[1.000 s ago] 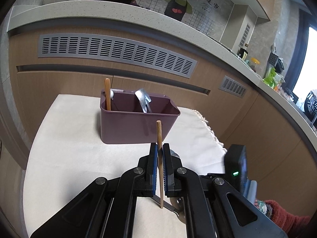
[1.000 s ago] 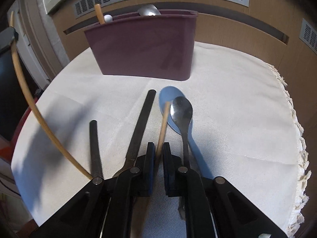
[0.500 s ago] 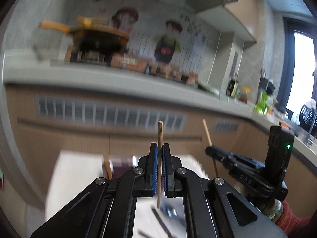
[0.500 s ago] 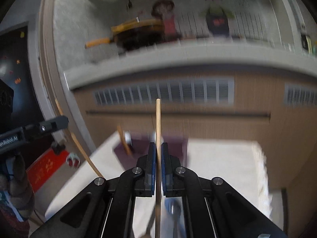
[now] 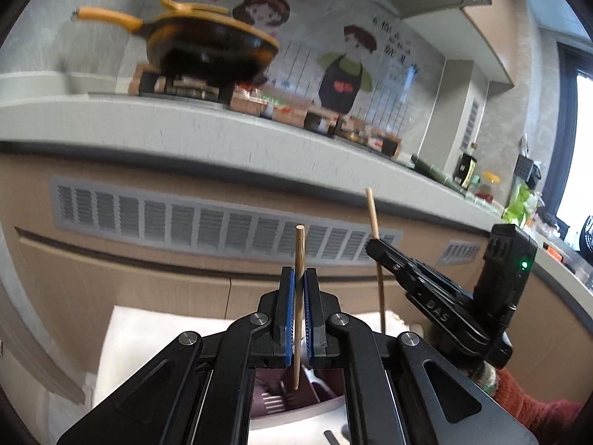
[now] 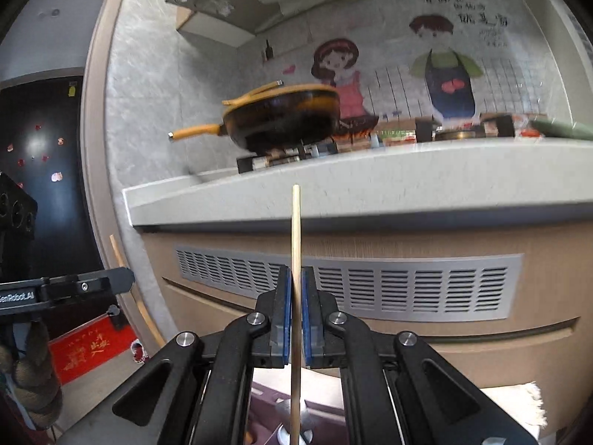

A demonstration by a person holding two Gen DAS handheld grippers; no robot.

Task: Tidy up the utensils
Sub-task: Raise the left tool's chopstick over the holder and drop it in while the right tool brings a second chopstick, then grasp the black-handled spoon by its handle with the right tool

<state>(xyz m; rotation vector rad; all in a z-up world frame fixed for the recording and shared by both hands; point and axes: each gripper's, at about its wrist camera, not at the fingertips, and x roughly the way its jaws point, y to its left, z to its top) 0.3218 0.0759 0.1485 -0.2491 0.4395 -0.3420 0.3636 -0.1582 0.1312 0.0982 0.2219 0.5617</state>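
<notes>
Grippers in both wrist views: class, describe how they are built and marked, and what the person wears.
Each gripper, left and right, has black linkage arms with silver pivot bolts and blue-edged pads. The right one carries white lettering and a black box with a green light. A red knitted sleeve shows behind it.

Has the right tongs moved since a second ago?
Yes. The right tongs, shut on a chopstick, went up: earlier they faced the tablecloth and purple caddy; now the counter edge and vent grille.

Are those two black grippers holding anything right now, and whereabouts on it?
Each holds one thin wooden chopstick upright: the left gripper pinches its chopstick mid-shaft, the right gripper likewise.
</notes>
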